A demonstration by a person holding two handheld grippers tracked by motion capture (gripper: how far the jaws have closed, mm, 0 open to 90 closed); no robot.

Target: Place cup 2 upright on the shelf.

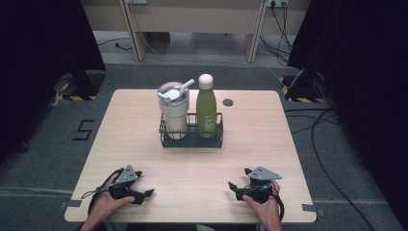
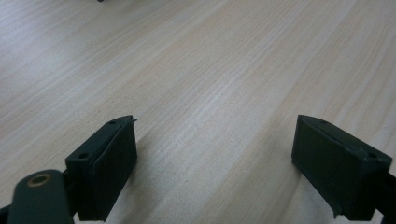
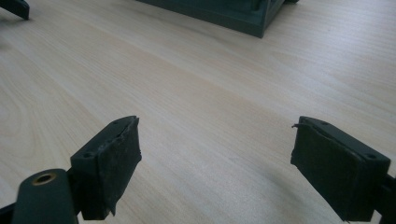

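The pale wood desk [image 1: 144, 144] carries a dark wire caddy [image 1: 192, 139] just behind its middle, closer to the far edge than to the near one. Two drink vessels stand upright in it side by side: a cream tumbler [image 1: 173, 113] with a clear lid and straw on the left, and a green bottle [image 1: 206, 113] with a rounded pale cap on the right, the two nearly touching.

The caddy looks stiff and light on its own, but loaded it will be top-heavy; a grip on its rim wires at both short ends would probably keep it level. The tumbler is wide, smooth and likely slippery, too broad for an easy pinch across the body, so its lid rim is probably the safer hold. The bottle is slim, hard and smooth; it may be heavy if full, and a hold on the body just below the neck seems best, since the cap is round and could slip.

The left gripper [image 1: 144, 192] rests near the near-left corner and the right gripper [image 1: 236, 187] near the near-right corner, each in a hand, both well apart from the caddy. In the left gripper view the fingers [image 2: 109, 163] stand apart over bare wood; in the right gripper view the fingers [image 3: 112, 165] are likewise apart and hold nothing, with the caddy's base ahead.
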